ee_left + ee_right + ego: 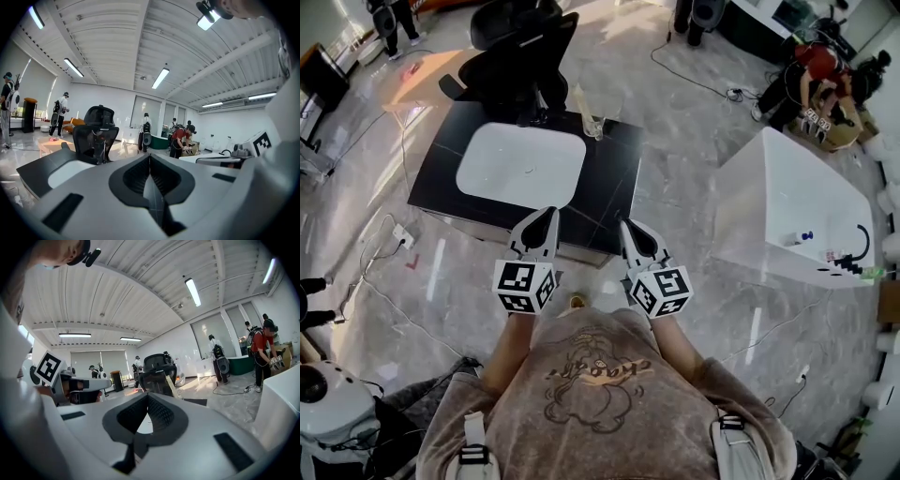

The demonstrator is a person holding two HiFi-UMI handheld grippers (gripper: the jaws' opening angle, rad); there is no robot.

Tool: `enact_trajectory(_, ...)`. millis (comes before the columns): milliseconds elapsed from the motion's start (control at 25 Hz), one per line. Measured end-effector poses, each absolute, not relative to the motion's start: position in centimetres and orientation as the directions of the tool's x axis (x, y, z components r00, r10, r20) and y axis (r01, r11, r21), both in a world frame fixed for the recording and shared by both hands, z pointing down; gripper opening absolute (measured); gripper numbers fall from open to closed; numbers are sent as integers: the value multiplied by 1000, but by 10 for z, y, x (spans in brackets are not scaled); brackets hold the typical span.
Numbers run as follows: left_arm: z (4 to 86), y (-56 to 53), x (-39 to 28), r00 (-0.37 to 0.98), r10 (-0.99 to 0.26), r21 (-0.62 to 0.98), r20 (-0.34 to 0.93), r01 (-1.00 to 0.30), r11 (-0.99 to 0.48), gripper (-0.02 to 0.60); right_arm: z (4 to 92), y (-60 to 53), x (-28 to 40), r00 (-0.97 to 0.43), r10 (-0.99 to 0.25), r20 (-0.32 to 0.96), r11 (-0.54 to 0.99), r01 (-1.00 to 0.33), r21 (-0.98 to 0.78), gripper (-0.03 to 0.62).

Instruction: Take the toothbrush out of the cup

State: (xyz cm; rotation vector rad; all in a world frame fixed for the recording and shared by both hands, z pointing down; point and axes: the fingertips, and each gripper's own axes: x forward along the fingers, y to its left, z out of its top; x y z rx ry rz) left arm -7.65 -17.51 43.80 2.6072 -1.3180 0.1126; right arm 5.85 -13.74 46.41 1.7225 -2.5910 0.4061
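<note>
Head view puts the cup (596,127), its toothbrush (580,101) leaning toward eleven o'clock, at the far edge of the table (614,187), twelve o'clock of both grippers. The left gripper (549,217) and right gripper (625,226) hang closed and empty at the near edge, likely because the cup is beyond reach.
</note>
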Motion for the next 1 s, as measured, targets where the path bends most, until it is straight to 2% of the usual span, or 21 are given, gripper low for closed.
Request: enact_trajectory(1000, 433, -286, -65, 591, -794, 159, 143, -806, -571, 17, 458, -254, 60, -405, -906, 123, 378, -905, -194, 15)
